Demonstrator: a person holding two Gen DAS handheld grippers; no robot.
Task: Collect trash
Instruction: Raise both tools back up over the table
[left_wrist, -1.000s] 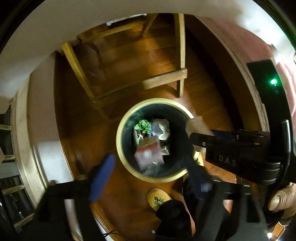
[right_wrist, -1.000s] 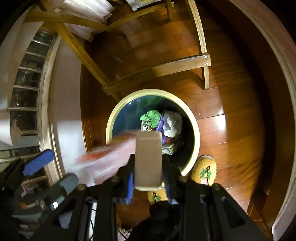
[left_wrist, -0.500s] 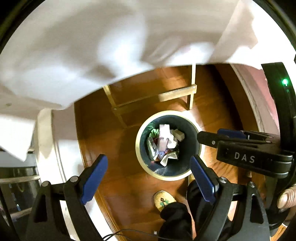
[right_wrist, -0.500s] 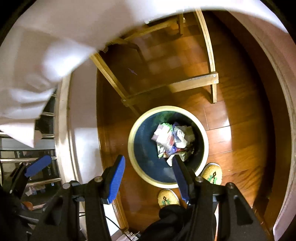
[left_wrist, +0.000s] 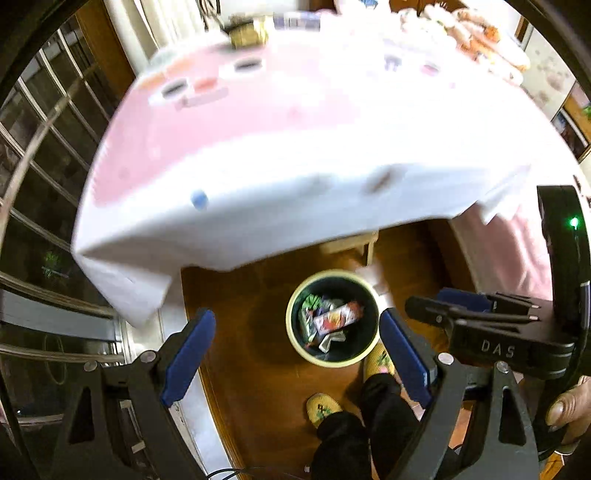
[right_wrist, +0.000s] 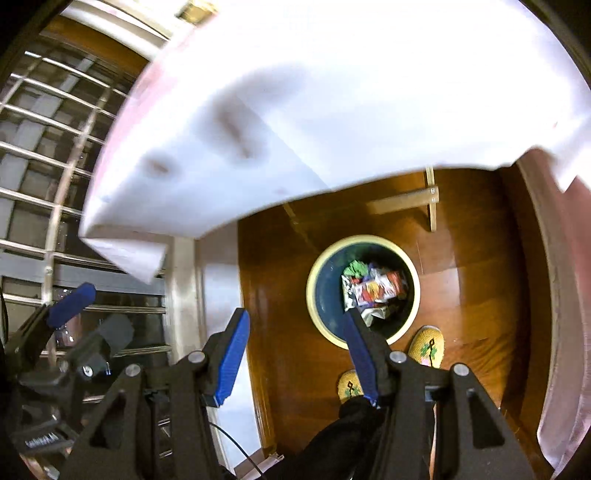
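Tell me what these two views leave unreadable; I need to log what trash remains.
- Tabletop items, left wrist view: motion-blurred, unidentifiable.
- Same tabletop, right wrist view: washed out by glare on the tablecloth.
- Bin contents: wrappers too small to name; a right gripper finger covers the near rim.

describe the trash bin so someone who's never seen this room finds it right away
Start at the table with the white cloth; the trash bin stands on the wooden floor just past its edge. It alone is round, cream-rimmed, dark inside and full of colourful wrappers.
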